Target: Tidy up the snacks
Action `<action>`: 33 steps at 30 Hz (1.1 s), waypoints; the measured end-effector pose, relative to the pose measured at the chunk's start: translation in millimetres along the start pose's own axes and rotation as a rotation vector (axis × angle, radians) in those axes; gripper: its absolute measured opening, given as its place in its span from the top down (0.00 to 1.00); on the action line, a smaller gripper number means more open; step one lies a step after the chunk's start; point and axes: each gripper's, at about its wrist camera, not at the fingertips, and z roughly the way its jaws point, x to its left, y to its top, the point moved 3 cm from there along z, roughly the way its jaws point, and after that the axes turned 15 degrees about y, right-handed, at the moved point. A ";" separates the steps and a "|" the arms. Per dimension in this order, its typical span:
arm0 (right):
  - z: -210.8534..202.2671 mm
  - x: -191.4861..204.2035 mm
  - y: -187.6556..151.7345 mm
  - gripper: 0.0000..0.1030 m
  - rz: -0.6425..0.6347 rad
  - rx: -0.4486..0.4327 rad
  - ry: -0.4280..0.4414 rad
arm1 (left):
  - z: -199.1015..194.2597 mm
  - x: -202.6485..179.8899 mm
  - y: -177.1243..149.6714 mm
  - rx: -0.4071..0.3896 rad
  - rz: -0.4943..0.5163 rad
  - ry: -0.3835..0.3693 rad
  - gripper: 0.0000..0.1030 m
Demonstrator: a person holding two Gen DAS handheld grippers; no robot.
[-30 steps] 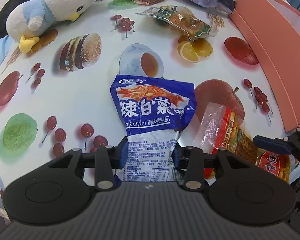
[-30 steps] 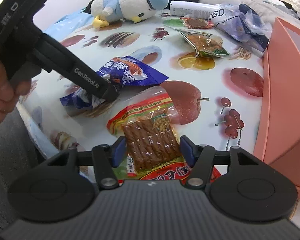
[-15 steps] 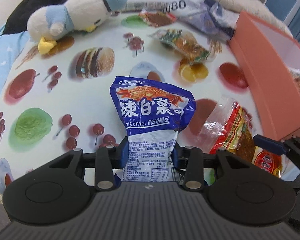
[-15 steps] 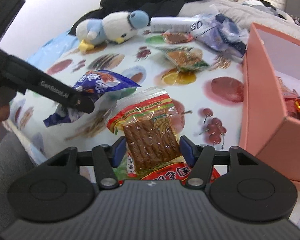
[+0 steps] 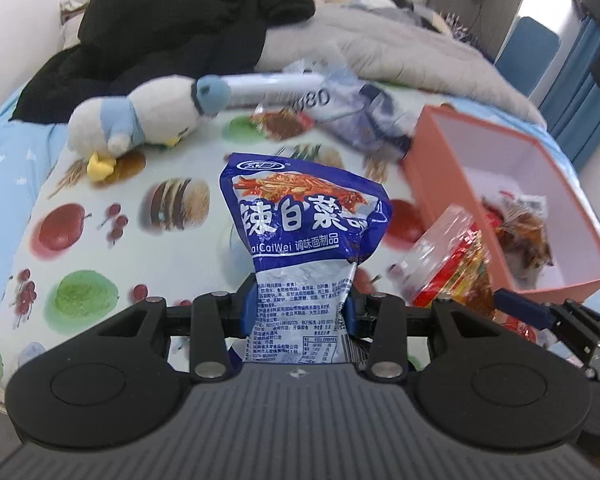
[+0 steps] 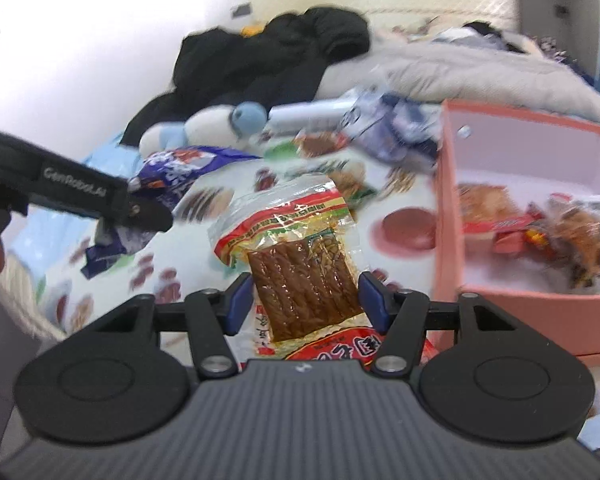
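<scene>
Left gripper [image 5: 298, 306]: blue pads pressed in on the lower, crimped end of the blue packet [image 5: 304, 232], which stands up from the jaws in the middle of the left wrist frame, clear of the fruit-print tablecloth [image 5: 100, 248]. Right gripper [image 6: 306, 300]: pads closed against both side edges of the red-and-yellow packet [image 6: 296, 256], centre of the right wrist frame, also lifted off the cloth.

Handling, our judgement. Both packets look light. The blue one is a soft pillow bag; the film creases where we pinch it and the puffed top leans a little to the right, so it may swing or slide. The sealed bottom strip is the sensible hold, since the film there is flat. The red-and-yellow one is flatter and stiffer, with a slab of brown strips inside glossy film. That film looks slippery; we hold it low across its width, which seems adequate.

Pose. Both tools point forward and slightly down across the cloth. In the right wrist view the left tool enters from the left edge, with a bit of the hand at the frame's far left. The pink box [image 6: 448, 240] sits at right in both views, open, with a few wrapped snacks already inside. Each packet is near its left wall and not yet over the opening. A plush bird [image 5: 140, 120] lies at upper left in the left wrist view; strong blur there.
</scene>
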 end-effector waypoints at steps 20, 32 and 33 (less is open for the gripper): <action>-98.2 -36.9 16.5 0.73 0.071 -0.138 -0.183 | -53.5 -92.4 -0.1 -0.076 0.072 -0.151 0.56; -76.7 -79.9 -26.4 0.73 0.196 -0.082 -0.211 | -25.2 -120.8 -10.6 -0.003 0.137 -0.164 0.56; -76.9 -79.8 -29.0 0.73 0.202 -0.082 -0.212 | -24.4 -121.1 -10.7 -0.001 0.138 -0.165 0.56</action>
